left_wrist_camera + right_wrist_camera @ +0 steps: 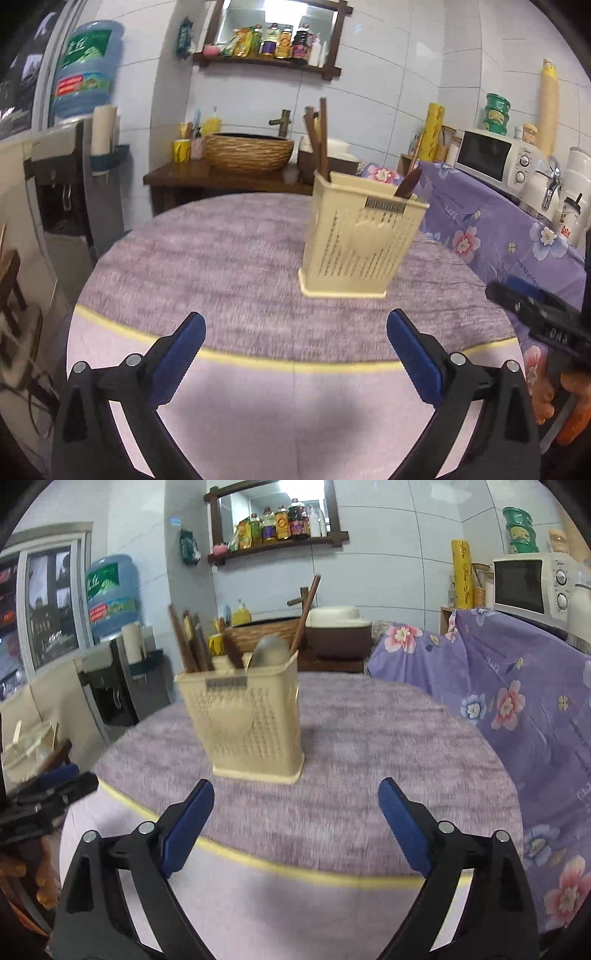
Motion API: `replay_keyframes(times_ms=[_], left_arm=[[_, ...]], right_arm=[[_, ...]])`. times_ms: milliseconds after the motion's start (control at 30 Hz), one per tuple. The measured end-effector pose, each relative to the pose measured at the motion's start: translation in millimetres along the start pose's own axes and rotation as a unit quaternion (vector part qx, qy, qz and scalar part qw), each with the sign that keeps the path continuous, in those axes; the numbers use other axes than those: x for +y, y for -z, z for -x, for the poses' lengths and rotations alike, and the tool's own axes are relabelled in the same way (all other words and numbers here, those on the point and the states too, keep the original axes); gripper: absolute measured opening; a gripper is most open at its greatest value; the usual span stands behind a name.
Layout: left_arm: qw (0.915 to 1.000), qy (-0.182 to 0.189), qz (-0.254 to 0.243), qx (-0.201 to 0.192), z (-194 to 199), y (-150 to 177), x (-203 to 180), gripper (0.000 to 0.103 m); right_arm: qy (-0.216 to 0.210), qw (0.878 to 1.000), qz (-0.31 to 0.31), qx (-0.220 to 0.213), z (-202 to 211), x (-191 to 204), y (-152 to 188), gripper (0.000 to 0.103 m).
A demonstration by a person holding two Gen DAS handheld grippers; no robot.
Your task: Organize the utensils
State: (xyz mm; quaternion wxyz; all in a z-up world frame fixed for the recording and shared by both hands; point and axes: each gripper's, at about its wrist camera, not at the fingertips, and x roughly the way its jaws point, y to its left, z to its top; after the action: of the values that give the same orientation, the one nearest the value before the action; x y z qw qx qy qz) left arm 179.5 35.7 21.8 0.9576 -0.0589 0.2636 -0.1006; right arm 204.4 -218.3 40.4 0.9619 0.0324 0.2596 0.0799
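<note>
A cream plastic utensil holder [360, 240] [243, 720] stands upright on the round table with its purple cloth [221, 258] [369, 757]. Several brown chopsticks [190, 646] and a metal spoon [267, 651] stick out of its top; the left wrist view shows only a few dark sticks [320, 140]. My left gripper [295, 328] hangs open near the table's front edge, well short of the holder, nothing between its blue pads [184, 354]. My right gripper [297, 797] is open too, just in front of the holder, also with nothing in it.
A floral purple sheet [517, 701] covers a counter at the right, with a microwave [491, 158] on it. Behind the table stand a wooden washstand with a woven basin [249, 151] and a water dispenser [70, 177]. A yellow band [295, 867] edges the tablecloth.
</note>
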Motion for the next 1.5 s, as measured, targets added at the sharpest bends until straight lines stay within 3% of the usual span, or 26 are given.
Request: replay_keyframes(times_ms=[200,367,467,667,833,1100,1500], left_arm=[[0.9994,-0.016,0.002,-0.031,30.4,34.7,-7.1,0.098],[0.9934,-0.034,-0.017,-0.108,70.6,62.7,-19.2,0.098],[0.9926,-0.041,-0.036,-0.109,83.9,74.8,-23.8,0.098],[0.9905,-0.041,-0.017,-0.13,114.1,95.1,-21.6,0.098],[0.9834,-0.05,-0.032,-0.172,131.7,98.8,-27.8,0.098],[0.9804,-0.04,-0.037,-0.189,134.9,101.8,-31.6,0.098],[0.971,-0.052,-0.049,-0.228,147.5,105.4,-33.8,0.098]], right_arm=[[-0.001,1.0,0.014,-0.004,30.0,25.2,59.6,0.095],[0.001,0.998,0.032,-0.059,73.9,46.9,92.7,0.097],[0.008,0.993,0.064,-0.095,100.9,60.6,103.1,0.097],[0.002,0.987,0.073,-0.143,143.8,75.1,122.8,0.097],[0.001,0.982,0.088,-0.167,161.5,84.7,129.1,0.097],[0.02,0.972,0.106,-0.208,176.1,88.9,127.9,0.097],[0.023,0.971,0.104,-0.215,176.5,88.6,126.3,0.097]])
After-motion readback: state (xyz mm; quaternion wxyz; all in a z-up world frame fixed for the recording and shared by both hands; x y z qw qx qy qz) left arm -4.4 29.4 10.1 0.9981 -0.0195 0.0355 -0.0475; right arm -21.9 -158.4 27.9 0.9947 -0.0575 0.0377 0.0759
